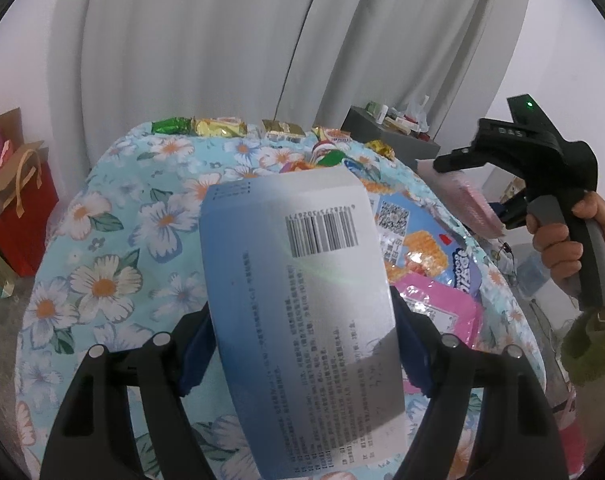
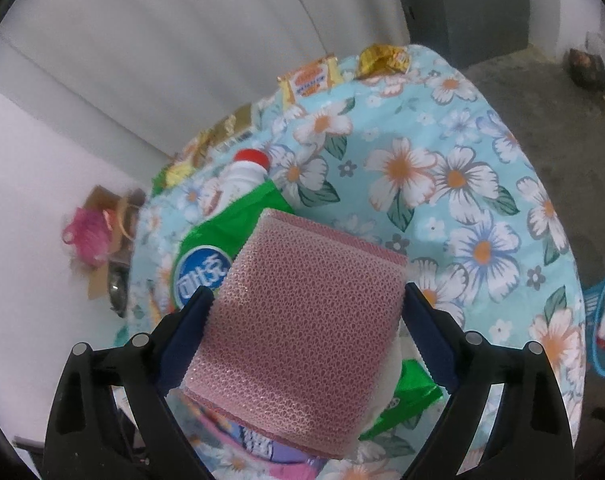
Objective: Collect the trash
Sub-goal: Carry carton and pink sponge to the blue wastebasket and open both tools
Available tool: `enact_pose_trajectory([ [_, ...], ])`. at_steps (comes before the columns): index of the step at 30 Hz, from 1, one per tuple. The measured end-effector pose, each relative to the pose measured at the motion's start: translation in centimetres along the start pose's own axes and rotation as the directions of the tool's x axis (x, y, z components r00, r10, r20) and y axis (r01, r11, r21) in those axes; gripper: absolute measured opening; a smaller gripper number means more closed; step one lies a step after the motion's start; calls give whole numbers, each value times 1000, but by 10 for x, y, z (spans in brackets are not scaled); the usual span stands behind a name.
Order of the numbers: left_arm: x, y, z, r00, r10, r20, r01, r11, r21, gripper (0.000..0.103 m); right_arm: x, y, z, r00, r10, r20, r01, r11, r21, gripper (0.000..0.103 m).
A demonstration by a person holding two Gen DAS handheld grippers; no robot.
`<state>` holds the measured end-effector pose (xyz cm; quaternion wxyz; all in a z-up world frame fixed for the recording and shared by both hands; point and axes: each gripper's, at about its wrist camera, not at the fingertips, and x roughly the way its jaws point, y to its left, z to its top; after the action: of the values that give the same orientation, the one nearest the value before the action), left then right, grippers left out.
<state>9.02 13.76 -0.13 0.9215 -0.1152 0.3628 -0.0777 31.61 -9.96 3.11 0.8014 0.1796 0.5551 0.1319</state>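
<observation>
Left gripper (image 1: 302,344) is clamped on a box (image 1: 302,304); right gripper (image 2: 306,340) pinches a sponge (image 2: 302,320). Both grips should be kept firm while carried toward the basket (image 2: 604,320) at 3 o'clock.

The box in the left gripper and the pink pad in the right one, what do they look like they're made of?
The box looks like thin printed cardboard with a slight sheen: flat panels, crisp edges, barcode and fine text. The pink pad looks like a sponge wrapped in shiny plastic mesh, judging by its glinting netted surface; its core is hidden.
</observation>
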Motion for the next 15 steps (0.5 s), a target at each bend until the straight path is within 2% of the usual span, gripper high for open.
enact_pose_trajectory([
  [9,-28,-16,6,998,3,62,-7,999,50,75,-42,-18,-13,991,107,78,-110,993,37,88],
  [15,-45,-36,16,996,-34,87,26,995,93,75,-78,-43,-36,976,166,142,-176,982,66,88],
])
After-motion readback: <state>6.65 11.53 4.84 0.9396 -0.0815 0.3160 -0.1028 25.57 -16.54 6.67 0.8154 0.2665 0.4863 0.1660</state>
